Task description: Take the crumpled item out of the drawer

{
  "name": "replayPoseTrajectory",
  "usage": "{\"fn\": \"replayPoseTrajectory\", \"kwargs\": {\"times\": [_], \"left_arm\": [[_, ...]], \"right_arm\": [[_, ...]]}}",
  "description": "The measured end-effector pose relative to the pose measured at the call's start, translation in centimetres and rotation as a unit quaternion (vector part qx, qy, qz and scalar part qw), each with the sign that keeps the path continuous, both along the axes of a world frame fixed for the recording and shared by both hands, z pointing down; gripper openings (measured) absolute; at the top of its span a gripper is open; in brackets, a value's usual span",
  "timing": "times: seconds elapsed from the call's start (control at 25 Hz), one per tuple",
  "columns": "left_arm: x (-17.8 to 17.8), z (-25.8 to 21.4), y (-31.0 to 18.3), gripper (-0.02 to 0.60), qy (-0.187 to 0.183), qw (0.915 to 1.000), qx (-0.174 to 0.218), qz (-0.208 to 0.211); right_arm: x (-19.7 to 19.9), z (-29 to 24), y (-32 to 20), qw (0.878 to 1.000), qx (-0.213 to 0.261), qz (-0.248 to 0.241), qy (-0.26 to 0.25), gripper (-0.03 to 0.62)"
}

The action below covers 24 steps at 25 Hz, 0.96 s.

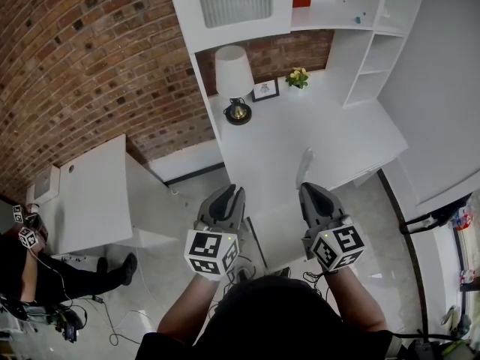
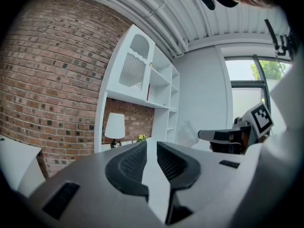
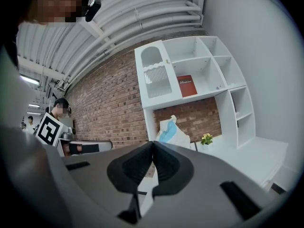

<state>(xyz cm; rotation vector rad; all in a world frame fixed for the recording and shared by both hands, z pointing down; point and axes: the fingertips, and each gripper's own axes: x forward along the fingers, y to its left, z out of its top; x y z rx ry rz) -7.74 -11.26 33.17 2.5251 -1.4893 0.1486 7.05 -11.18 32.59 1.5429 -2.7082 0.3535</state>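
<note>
The crumpled item [image 1: 304, 165], a white and blue scrunched bag, sticks up from the tips of my right gripper [image 1: 306, 187], which is shut on it above the white desk [image 1: 337, 141]. In the right gripper view the crumpled item [image 3: 173, 129] stands just past the closed right gripper [image 3: 152, 143]. My left gripper [image 1: 234, 191] hovers beside it at the desk's front edge. Its jaws stand slightly apart in the left gripper view, and nothing is between them on the left gripper [image 2: 152, 144]. A pale drawer [image 1: 277, 235] shows below, between the two grippers.
A white lamp [image 1: 234, 77], a small picture frame [image 1: 265, 90] and yellow flowers [image 1: 298, 76] stand at the back of the desk. White shelving [image 1: 375, 43] rises behind and to the right. A low white cabinet [image 1: 97, 193] and a seated person [image 1: 45, 276] are at the left.
</note>
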Motion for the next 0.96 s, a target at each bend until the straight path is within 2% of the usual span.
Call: {"fn": "replayPoseTrajectory", "kwargs": {"times": [0.96], "left_arm": [[0.3,0.5,1.2,0.063,0.0,1.0,-0.004,-0.001]], "right_arm": [[0.0,0.4,1.1,1.0,-0.001,-0.005,0.001,0.003]]}}
